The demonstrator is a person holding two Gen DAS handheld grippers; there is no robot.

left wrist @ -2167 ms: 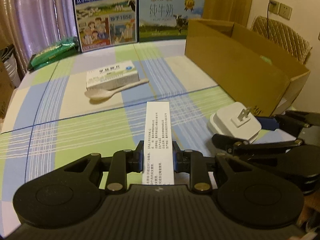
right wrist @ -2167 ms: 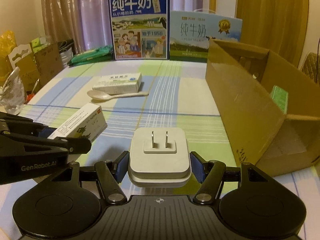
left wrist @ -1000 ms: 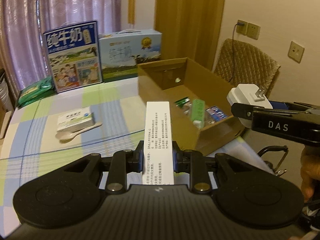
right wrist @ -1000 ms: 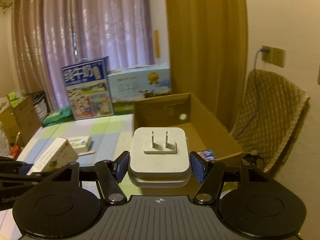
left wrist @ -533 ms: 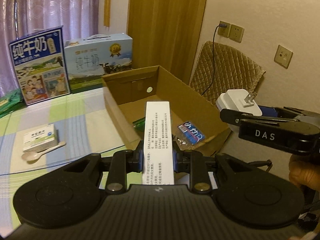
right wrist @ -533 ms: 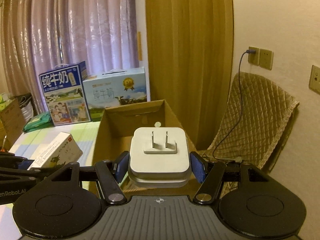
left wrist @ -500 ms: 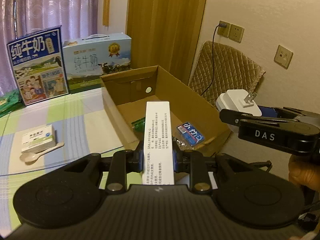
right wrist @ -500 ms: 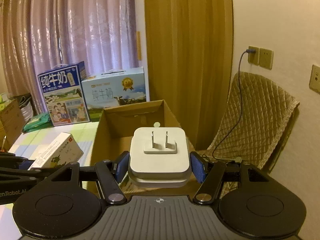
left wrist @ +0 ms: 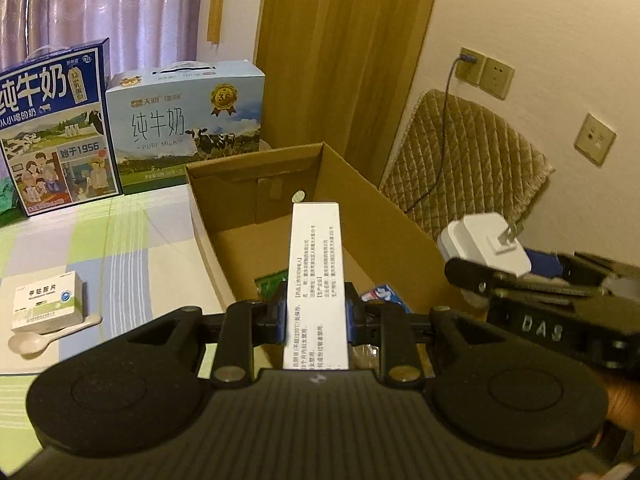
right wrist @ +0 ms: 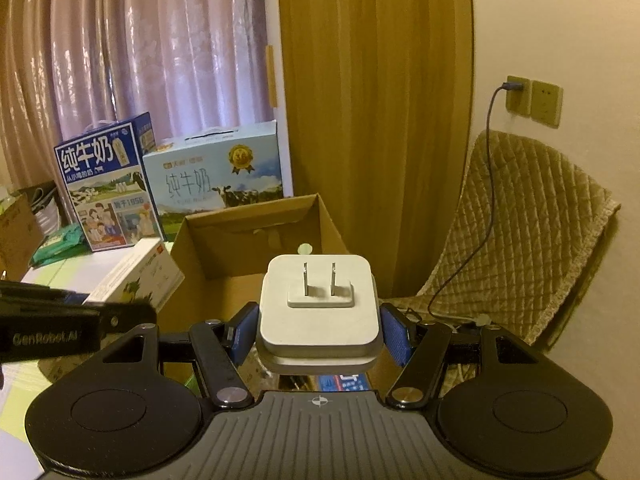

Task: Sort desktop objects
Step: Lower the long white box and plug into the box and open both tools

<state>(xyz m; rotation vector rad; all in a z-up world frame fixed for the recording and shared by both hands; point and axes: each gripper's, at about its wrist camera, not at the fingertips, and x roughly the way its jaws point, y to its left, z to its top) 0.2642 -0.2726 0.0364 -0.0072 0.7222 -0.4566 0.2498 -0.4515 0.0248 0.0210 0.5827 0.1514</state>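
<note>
My left gripper [left wrist: 316, 312] is shut on a long white medicine box [left wrist: 316, 264], held in the air over the open cardboard box [left wrist: 256, 196]. My right gripper [right wrist: 318, 330] is shut on a white plug adapter [right wrist: 318, 308] with two prongs facing me, also raised above the cardboard box [right wrist: 224, 236]. In the left wrist view the plug adapter [left wrist: 484, 242] hangs to the right of the box. In the right wrist view the medicine box [right wrist: 136, 276] shows at the left. A green packet [left wrist: 272, 282] and a blue packet [left wrist: 384, 294] lie inside the box.
A small white medicine box [left wrist: 46, 300] and a pale spoon [left wrist: 44, 338] lie on the checked tablecloth [left wrist: 132, 248]. Two milk cartons [left wrist: 56, 132] [left wrist: 188, 124] stand at the table's back. A quilted chair [left wrist: 464, 168] stands by the wall at the right.
Both grippers rose from the table with their loads and swung right to above the cardboard box. In the last half second they crept slightly closer to it.
</note>
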